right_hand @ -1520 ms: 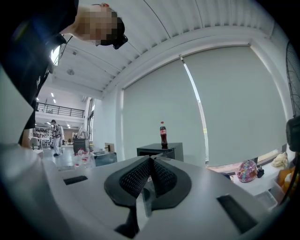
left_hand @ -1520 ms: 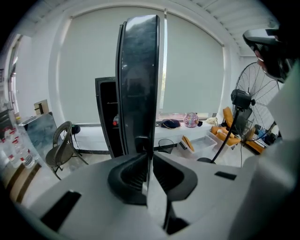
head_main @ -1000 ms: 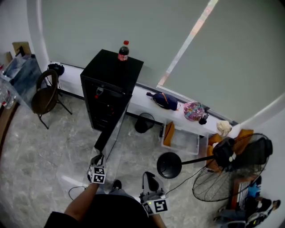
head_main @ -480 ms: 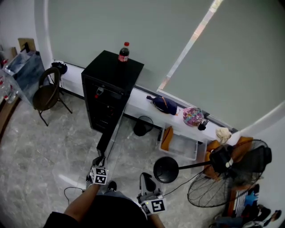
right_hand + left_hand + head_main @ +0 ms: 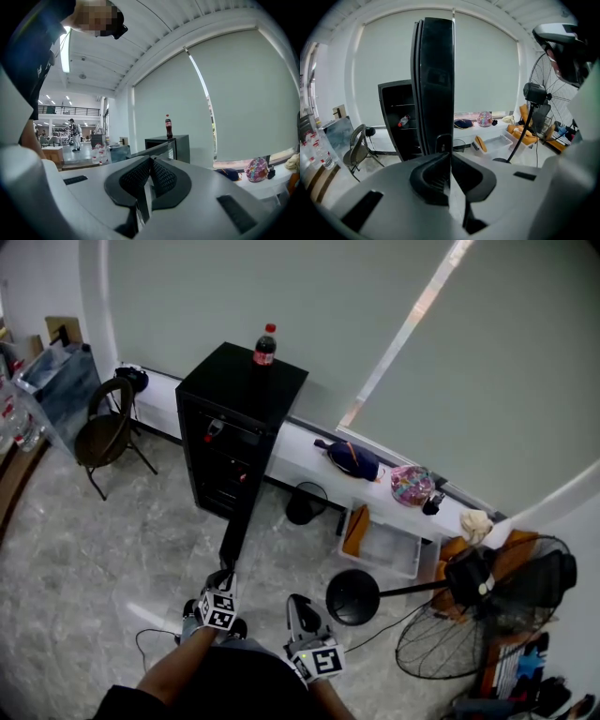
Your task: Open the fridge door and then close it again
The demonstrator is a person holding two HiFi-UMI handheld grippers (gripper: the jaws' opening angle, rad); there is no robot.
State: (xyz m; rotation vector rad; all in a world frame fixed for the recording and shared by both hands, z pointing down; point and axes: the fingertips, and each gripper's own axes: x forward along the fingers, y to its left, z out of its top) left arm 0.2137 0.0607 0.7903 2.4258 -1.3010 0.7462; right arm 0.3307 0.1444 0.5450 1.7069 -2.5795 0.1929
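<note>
A black fridge [image 5: 246, 381] stands by the wall with a cola bottle [image 5: 265, 345] on top. Its glass door [image 5: 239, 526] stands wide open and points toward me, edge-on. My left gripper [image 5: 223, 577] is at the door's free end. In the left gripper view the door [image 5: 436, 84] rises right ahead of the left gripper [image 5: 451, 157], whose jaws are together with the tips at the door's edge. I see nothing pinched between them. My right gripper [image 5: 300, 610] hangs shut and empty to the right, away from the door; it [image 5: 150, 161] faces the fridge [image 5: 180, 145].
A folding chair [image 5: 103, 437] stands left of the fridge. A black bin [image 5: 305, 502] and a white crate [image 5: 389, 545] sit under the low white ledge [image 5: 309, 460]. A floor fan [image 5: 487, 587] with a round base [image 5: 352, 596] stands at the right.
The door has swung to the right and now shows edge-on. My left gripper moved right along with its free end. The right gripper sank a little.
</note>
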